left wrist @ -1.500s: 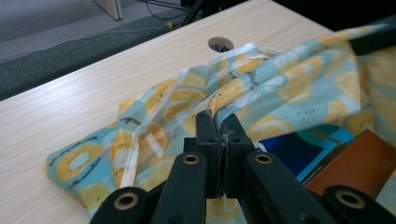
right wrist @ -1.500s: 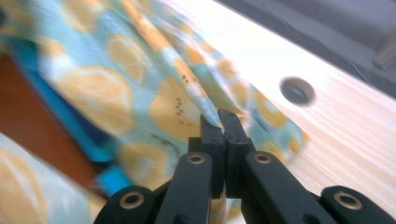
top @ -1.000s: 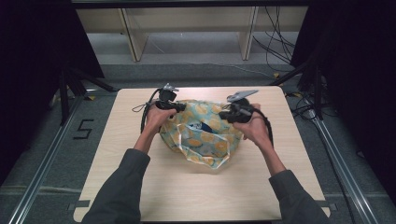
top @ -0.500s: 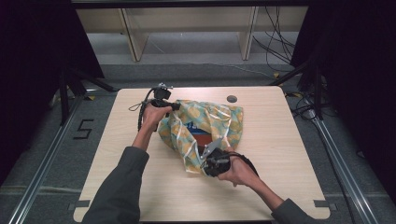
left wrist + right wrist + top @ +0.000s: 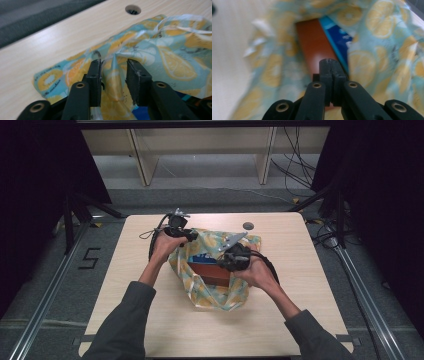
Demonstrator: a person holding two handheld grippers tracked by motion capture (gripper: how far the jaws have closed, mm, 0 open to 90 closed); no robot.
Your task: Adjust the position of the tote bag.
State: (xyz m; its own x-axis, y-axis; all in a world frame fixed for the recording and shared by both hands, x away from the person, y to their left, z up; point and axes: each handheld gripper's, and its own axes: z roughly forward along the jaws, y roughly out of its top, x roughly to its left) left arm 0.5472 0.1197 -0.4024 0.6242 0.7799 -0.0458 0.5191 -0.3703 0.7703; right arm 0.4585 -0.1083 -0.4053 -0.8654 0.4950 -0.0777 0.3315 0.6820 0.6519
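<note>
A light wooden table [image 5: 150, 320] carries a lemon-patterned cloth bag [image 5: 220, 292] at its middle, lying crumpled with its mouth open toward the person. Inside the opening a reddish-brown flat box [image 5: 210, 272] lies beside a blue package [image 5: 200, 257], both partly covered by the fabric. A round hole [image 5: 248, 226] sits in the table just beyond the bag, near the far edge. Bare tabletop stretches to the left, to the right and along the near edge, so there is open room on 3 sides of the bag. Beyond the table stands a pale shelf unit [image 5: 200, 150], with cables [image 5: 295, 165] trailing on the floor to the right. The left gripper [image 5: 113, 75] sits at the bag's far left corner, its 2 jaws spread a little with a raised fold of the fabric between them. The right gripper [image 5: 331, 75] hangs over the bag's mouth above the reddish-brown box, its jaws pressed together with nothing between them.
</note>
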